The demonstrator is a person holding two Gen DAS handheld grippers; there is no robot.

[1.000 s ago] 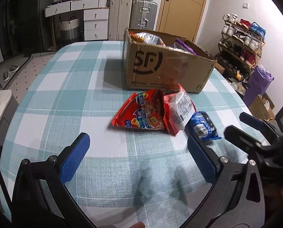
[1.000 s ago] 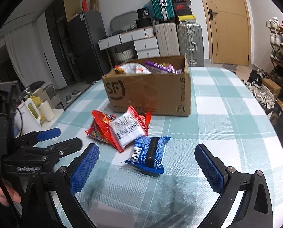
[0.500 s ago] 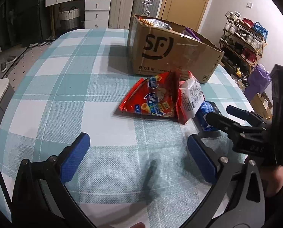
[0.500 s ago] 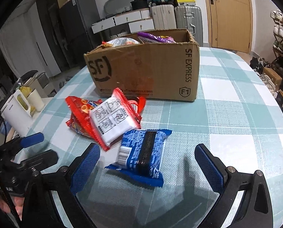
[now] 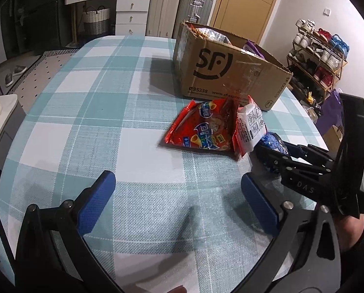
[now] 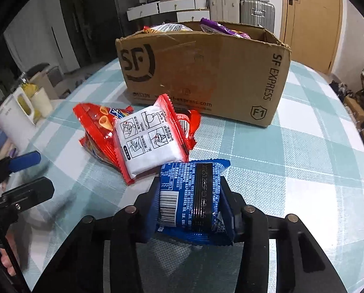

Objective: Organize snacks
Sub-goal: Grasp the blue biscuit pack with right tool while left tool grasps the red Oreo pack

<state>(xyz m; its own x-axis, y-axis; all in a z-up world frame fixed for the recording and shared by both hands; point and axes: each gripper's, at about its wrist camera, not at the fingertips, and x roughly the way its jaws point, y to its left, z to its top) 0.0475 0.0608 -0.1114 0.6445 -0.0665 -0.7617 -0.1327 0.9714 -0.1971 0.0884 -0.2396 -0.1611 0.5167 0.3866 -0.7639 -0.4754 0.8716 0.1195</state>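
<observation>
The right gripper (image 6: 190,207) clamps its blue pads on either side of a blue snack packet (image 6: 194,195), low in the centre of the right wrist view, the packet resting on the teal-and-white checked tablecloth (image 6: 292,151). Just above it in the frame lies a white packet with printed diagrams (image 6: 149,138), overlapping a red snack bag (image 6: 96,127) to its left (both touch, the white one on top). Behind them, in the upper centre, stands an open cardboard box (image 6: 206,73) marked SF Express, with more snack bags showing over its rim. The left gripper (image 5: 182,200) hangs over bare cloth in the lower half of the left wrist view, its blue pads wide apart with nothing between them. Suitcases (image 5: 179,12) and a wooden door (image 5: 245,7) fill the upper background; a shoe rack (image 5: 316,58) stands at the right edge.
</observation>
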